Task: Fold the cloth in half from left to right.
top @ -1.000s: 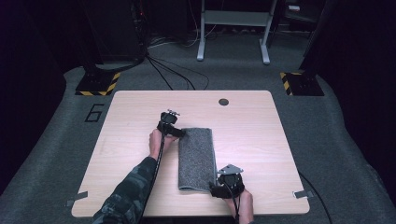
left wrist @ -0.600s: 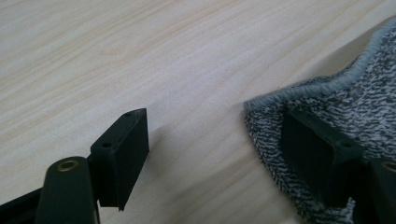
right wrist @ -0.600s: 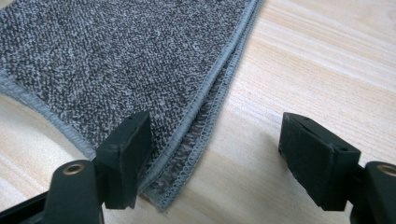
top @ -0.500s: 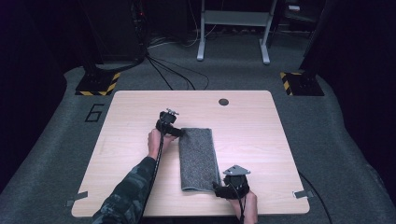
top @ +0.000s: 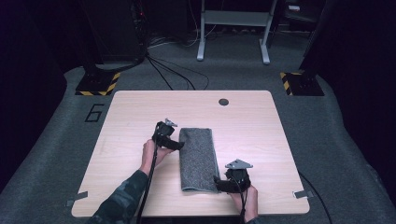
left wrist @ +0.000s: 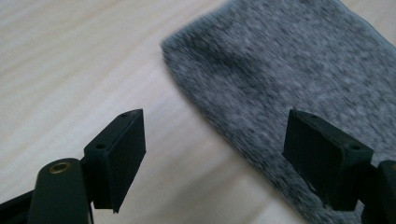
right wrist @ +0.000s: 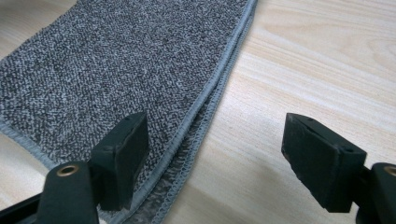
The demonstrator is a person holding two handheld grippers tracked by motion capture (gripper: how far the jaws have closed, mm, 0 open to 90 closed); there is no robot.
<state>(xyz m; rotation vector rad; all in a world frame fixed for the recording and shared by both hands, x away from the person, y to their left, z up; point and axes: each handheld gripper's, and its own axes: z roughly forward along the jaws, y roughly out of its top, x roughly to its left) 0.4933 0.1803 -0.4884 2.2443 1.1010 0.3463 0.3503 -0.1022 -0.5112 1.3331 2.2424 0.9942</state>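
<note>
A grey towel [top: 198,156] lies folded into a long strip on the wooden table [top: 252,121]. My left gripper [top: 180,145] is open beside the strip's far left edge; its jaws have just been opening and hold nothing. In the left gripper view the left gripper [left wrist: 212,144] hovers over the towel [left wrist: 289,70] where its rounded fold edge meets bare wood. My right gripper [top: 218,184] is open at the strip's near right corner. In the right gripper view the right gripper [right wrist: 215,149] straddles the stitched hems of the towel [right wrist: 121,60] without pressing on them.
A dark round hole [top: 223,101] sits near the table's far edge. On the carpet behind stand two posts on yellow-and-black bases [top: 98,84], floor cables [top: 173,74] and a metal frame [top: 233,32]. A "6" [top: 95,112] marks the floor at left.
The left hand has drawn back from the towel's far left corner toward the person, along the strip's left edge. The right gripper has shifted slightly right at the near corner.
</note>
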